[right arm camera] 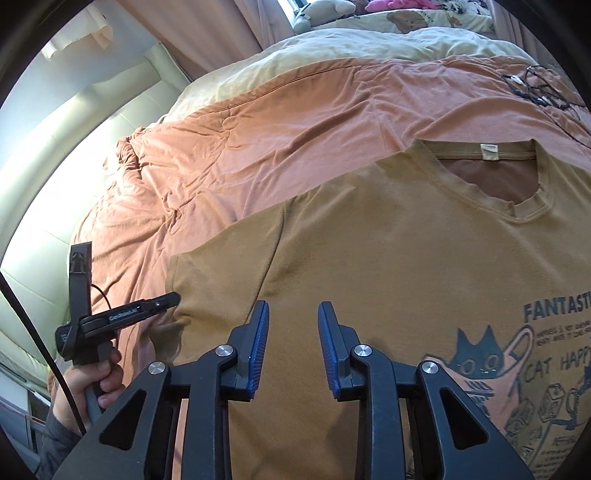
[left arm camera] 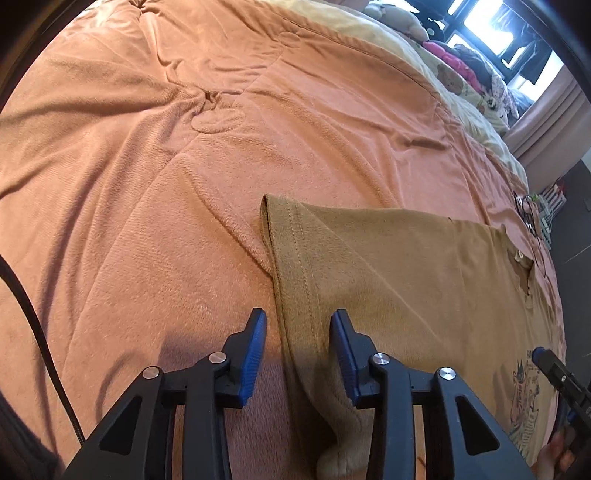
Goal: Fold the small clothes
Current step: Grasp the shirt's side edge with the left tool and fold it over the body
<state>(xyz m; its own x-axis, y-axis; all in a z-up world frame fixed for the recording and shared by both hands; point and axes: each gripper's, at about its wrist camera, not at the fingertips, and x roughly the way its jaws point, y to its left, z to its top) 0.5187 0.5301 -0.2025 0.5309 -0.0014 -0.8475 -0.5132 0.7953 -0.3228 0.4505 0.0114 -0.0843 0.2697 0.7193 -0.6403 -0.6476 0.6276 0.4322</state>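
Left gripper (left arm camera: 297, 328): jaws partly open, the hem edge of the sleeve lying between the blue pads; the pads do not press on the cloth, nothing is held.
Left gripper, side view: seen from the right wrist, its tip sits at the sleeve's end, held by a hand (right arm camera: 88, 380) in a dark sleeve.
Right gripper (right arm camera: 292, 321): jaws partly open above the shirt's chest near the armpit seam; no cloth between the pads, nothing gripped.
T-shirt (right arm camera: 388, 258): tan, spread flat, front side up, on the bed.
Long axis: runs from the neckline (right arm camera: 487, 177) at the far side toward the right camera; collar points away, the hem is out of view below.
Sleeve (left arm camera: 295, 236): stretched out sideways toward the left gripper, cuff edge stitched.
Print (right arm camera: 532, 365): cat drawing with lettering, reading upright from the near side.
Blanket (left arm camera: 147, 166): orange, creased, under the shirt.
Far end: pale bedding (right arm camera: 332, 48) with soft toys (right arm camera: 325, 9).
Cables (right arm camera: 535, 86): a dark tangle on the blanket beyond the collar.
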